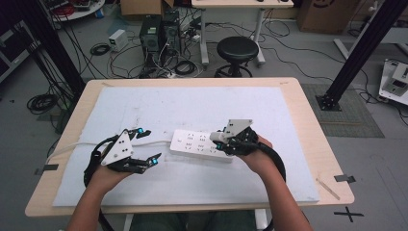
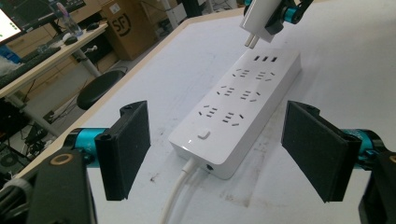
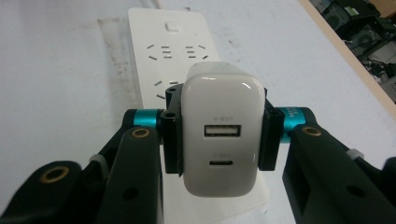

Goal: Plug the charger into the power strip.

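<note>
At centre frame the right tool (image 1: 222,138) clamps a white two-port USB charger (image 3: 220,135), prongs down over the far end of the white plastic power strip (image 2: 236,109), apparently for plugging in. The left tool (image 1: 146,145), jaws spread empty, waits near the strip's corded end on the white-covered surface (image 1: 192,103), likely to brace it.

At the top centre of the high view a black round stool (image 1: 237,49) stands on the grey floor, beside two dark computer towers (image 1: 159,32). Cardboard boxes (image 1: 141,6) sit at the upper edge. Loose cables (image 1: 42,102) coil at left.
</note>
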Demonstrator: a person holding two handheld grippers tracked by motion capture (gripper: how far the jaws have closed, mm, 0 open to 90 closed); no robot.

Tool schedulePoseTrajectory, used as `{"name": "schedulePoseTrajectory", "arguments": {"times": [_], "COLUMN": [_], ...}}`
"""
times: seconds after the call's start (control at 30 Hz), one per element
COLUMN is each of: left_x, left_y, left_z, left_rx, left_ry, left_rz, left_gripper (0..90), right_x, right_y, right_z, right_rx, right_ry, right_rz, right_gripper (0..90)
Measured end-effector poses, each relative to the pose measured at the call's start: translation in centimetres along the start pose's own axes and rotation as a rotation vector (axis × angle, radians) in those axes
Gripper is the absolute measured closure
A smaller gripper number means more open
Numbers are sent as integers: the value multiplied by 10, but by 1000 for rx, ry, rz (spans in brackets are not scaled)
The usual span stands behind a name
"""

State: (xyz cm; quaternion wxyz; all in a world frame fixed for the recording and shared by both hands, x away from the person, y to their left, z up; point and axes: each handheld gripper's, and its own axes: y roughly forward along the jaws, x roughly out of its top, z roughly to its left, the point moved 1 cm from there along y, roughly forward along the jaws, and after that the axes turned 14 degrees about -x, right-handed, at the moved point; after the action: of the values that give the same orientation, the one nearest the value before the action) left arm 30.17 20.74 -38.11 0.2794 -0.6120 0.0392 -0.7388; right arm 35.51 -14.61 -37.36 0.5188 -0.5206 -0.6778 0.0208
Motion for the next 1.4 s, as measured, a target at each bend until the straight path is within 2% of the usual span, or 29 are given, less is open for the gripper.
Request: {"name": "schedulePoseTrajectory", "arguments": {"times": [0.07,0.27,0.53,0.8,1.13,1.4], "left_x": [-1,-3,-8,-13,-17,-19], "left_y": [0,-3,-6,-9,-14,-17], "left_z": [0,0,-1,-1,-1,-2], "left_rx": [2,4,13,21,29,39], "left_ry": [-2,-6,-20,-26,-35,-45], "left_rz": [-2,-3,-15,-18,-21,-32], "left_gripper": [238,238,238,238,238,238], "right_x": [2,11,27,41,50,59], "right_y": [1,3,15,26,42,54], "right_z": [0,-4,-15,-26,-34,-36], "right_rx": [-4,31,100,159,219,285], "right_ry": [-27,-64,-139,-194,-238,-303], "right_rz": [14,48,158,264,341,408], "right_gripper": [630,631,630,630,630,630]}}
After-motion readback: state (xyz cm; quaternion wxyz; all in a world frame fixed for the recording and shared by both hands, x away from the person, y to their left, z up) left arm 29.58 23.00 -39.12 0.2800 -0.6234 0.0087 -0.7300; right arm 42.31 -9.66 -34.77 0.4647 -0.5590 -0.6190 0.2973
